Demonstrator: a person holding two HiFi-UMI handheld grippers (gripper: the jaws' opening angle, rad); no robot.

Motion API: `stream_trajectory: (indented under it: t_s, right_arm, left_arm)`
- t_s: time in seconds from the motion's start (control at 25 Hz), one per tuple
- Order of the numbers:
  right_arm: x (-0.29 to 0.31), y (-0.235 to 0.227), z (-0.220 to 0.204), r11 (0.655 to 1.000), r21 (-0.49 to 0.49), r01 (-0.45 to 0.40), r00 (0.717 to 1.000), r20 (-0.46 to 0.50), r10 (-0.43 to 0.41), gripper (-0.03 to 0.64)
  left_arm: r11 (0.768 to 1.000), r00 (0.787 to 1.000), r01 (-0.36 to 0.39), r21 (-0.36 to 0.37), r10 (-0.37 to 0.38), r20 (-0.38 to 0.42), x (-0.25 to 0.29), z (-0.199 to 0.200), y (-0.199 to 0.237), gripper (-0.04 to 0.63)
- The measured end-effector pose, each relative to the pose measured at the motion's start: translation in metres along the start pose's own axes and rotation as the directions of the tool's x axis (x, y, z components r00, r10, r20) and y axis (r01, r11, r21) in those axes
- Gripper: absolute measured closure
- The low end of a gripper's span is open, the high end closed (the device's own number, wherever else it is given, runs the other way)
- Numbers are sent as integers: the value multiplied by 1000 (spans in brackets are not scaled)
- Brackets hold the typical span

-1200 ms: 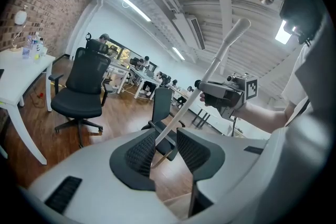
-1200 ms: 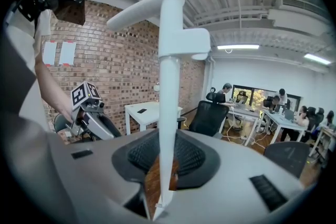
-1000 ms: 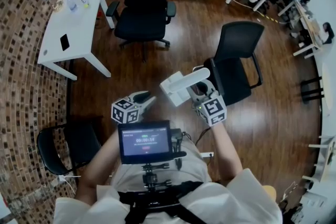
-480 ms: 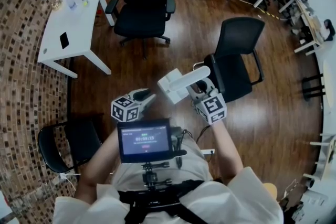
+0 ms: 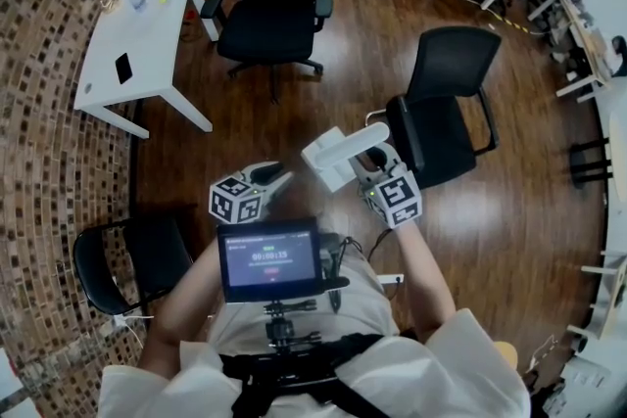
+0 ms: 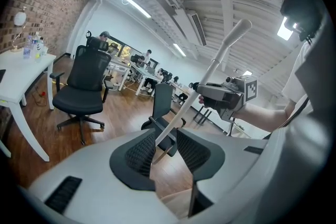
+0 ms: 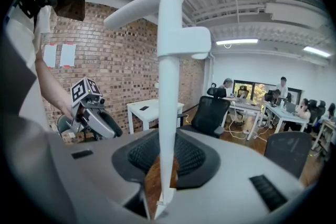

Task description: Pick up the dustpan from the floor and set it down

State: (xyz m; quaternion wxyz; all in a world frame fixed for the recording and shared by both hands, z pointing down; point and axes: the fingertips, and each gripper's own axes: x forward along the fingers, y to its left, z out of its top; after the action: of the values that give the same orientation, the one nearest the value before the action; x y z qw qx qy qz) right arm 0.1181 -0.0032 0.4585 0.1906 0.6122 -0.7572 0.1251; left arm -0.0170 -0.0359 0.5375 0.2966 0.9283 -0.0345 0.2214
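A wide patch of bare wood floor [image 5: 284, 117] is seen in front of the two claws. On the left it is closed in by a white table [image 5: 137, 44], and a brick wall [image 5: 49, 162] is seen past the table. At the far side a black chair on wheels [image 5: 274, 5] is parked. On the right a second black chair [image 5: 446, 113] is found, and its seat is seen just beside the right gripper [image 5: 367, 169]. A small black chair [image 5: 127, 264] is set low on the left, near the person's elbow. More desks are seen at the top right, well apart from the claws.

The dustpan [image 5: 338, 157] is white. It is held up in the air, off the floor. It is pinched by the right gripper, whose jaws are pressed together on a thin white part of it. In the right gripper view the dustpan [image 7: 168, 86] is seen going straight up from between the jaws of the right gripper [image 7: 160, 176], with a bent piece at its top. In the head view it is seen sticking out from the claw toward the open floor.

The left gripper [image 5: 276, 179] is held just to the left of the dustpan, near it but apart. Its jaws are spread a little and nothing is held between them. In the left gripper view only the floor and the dustpan [image 6: 223, 52] farther off are seen through the gap of the left gripper [image 6: 165, 144].
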Motion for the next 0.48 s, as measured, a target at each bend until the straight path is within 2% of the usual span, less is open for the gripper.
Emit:
stream_trajectory:
  t_s: [0.48]
  right_arm:
    - [6,-6,-42,999,33,-6,999,-48,7,517]
  left_arm:
    - [1000,999,-26,-14,26,-24,3,-14,-1,469]
